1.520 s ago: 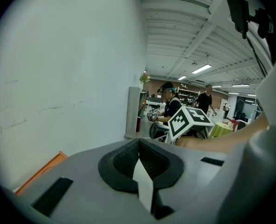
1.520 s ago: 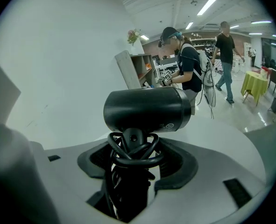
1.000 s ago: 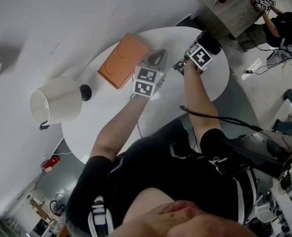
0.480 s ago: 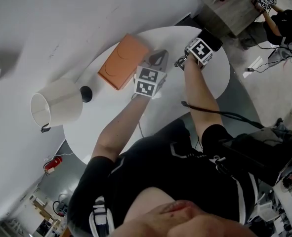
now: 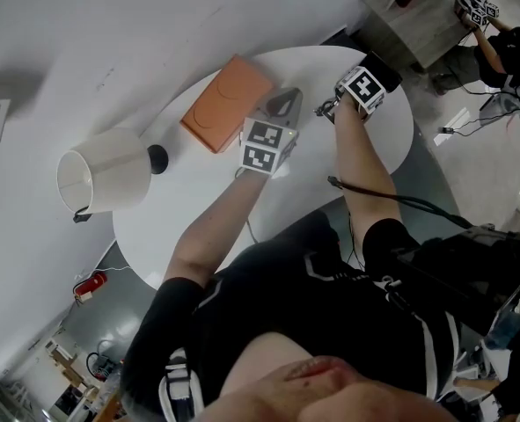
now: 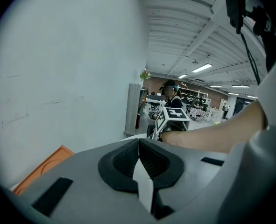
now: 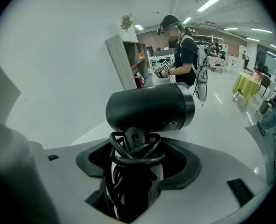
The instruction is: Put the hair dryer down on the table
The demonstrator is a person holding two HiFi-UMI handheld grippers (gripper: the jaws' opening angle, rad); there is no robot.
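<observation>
The black hair dryer (image 7: pixel 149 108) stands upright in the right gripper view, its barrel lying across the top. Its handle, with the cord (image 7: pixel 134 150) wound round it, sits between the jaws. My right gripper (image 7: pixel 135 167) grips that handle while its jaws are opening. From the head view this gripper (image 5: pixel 328 108) is over the far right of the round white table (image 5: pixel 198 209), and the dryer is mostly hidden behind it. My left gripper (image 6: pixel 138 160) is shut with nothing in it, and it (image 5: pixel 281 104) hovers mid-table to the left of the right one.
An orange box (image 5: pixel 224 102) lies at the table's far left by the white wall. A lamp with a white shade (image 5: pixel 101 181) and black base (image 5: pixel 157 158) stands at the left. A wooden shelf unit (image 5: pixel 418 16) stands beyond the table, with a person (image 7: pixel 184 55) beside it.
My right gripper with the hair dryer has edged slightly farther across the table. The left gripper has hardly moved.
</observation>
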